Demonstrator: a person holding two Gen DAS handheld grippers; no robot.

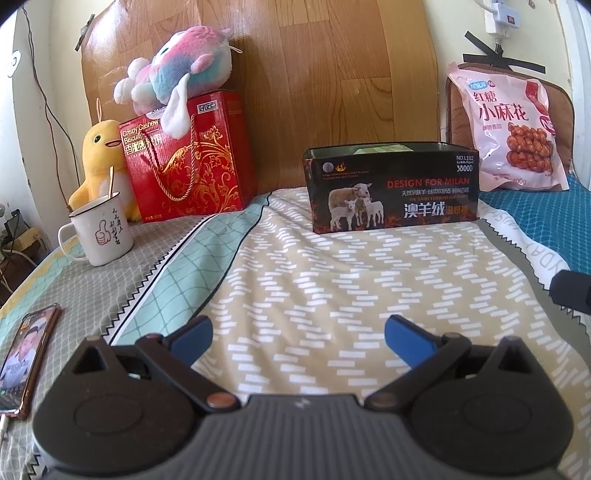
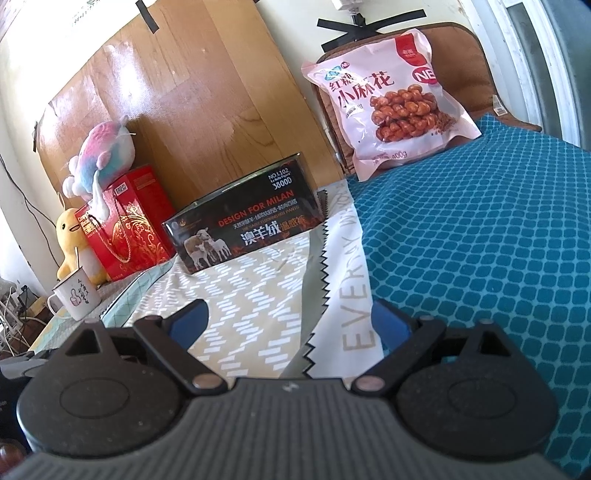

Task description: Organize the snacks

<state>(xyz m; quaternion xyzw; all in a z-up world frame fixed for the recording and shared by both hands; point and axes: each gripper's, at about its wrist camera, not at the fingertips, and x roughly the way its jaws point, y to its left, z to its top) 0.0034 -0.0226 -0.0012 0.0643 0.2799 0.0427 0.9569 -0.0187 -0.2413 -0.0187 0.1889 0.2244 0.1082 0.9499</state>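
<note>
Left wrist view
Left gripper [image 1: 298,334]: jaws wide apart, empty, above the bed [image 1: 332,280] with its beige dashed cover.
Black box [image 1: 393,190]: open-topped, upright, by the wooden headboard [image 1: 314,74].
Pink snack bag [image 1: 511,129]: leaning on a brown cushion [image 1: 563,107], right of the box, apart from it.
Red biscuit box [image 1: 192,158]: left of the box, pastel plush [image 1: 177,70] on top, yellow plush [image 1: 98,162] beside.
Mug [image 1: 99,232]: white, stick inside.
Phone [image 1: 26,358]: at the left edge.

Right wrist view
Right gripper [image 2: 291,325]: jaws wide apart, empty.
Blue sheet [image 2: 480,240]: right side; snack bag [image 2: 388,99] stands at its far end.
Wall [image 2: 284,22]: cream, black tape strips.
</note>
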